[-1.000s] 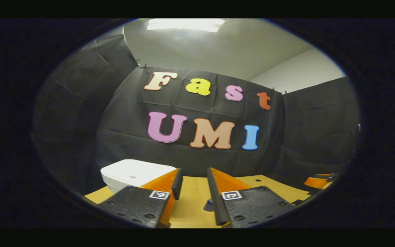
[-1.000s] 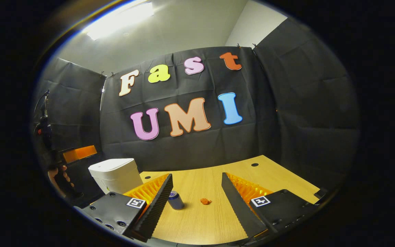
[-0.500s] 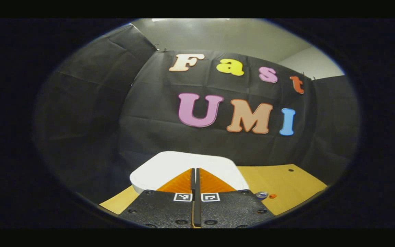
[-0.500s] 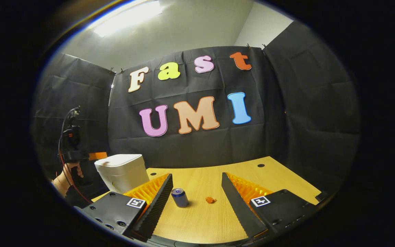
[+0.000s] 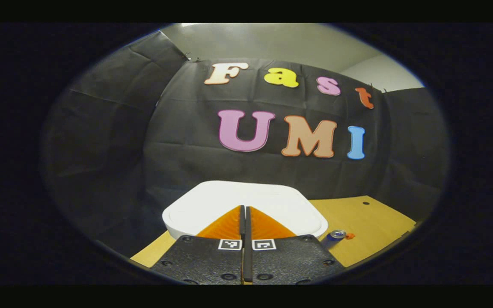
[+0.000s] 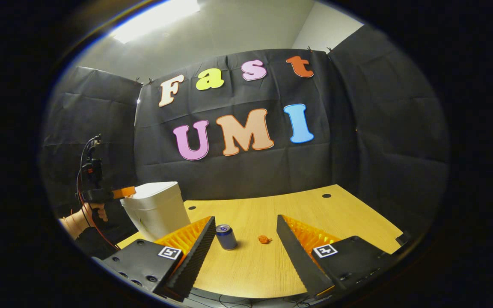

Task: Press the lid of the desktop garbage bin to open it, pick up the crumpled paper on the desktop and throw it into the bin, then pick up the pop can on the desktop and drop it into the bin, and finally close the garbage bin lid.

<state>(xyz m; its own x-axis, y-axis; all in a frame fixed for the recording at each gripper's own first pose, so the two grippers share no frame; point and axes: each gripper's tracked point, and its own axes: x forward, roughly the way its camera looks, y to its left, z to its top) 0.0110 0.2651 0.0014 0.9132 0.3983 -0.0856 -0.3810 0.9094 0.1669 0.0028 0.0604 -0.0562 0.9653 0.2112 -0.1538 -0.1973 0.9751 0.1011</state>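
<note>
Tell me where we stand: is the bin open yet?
Not yet. The lid lies flat on the bin, with the shut left tool at its top. The crumpled paper and pop can sit on the desk before the open right tool.

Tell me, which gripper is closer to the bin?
Left. The left gripper, shut, sits over the bin lid. The right gripper, open, is back across the table, aimed at the can.

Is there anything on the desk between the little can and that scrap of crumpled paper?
No. In the right gripper view, bare wooden desk separates the can from the crumpled paper.
</note>
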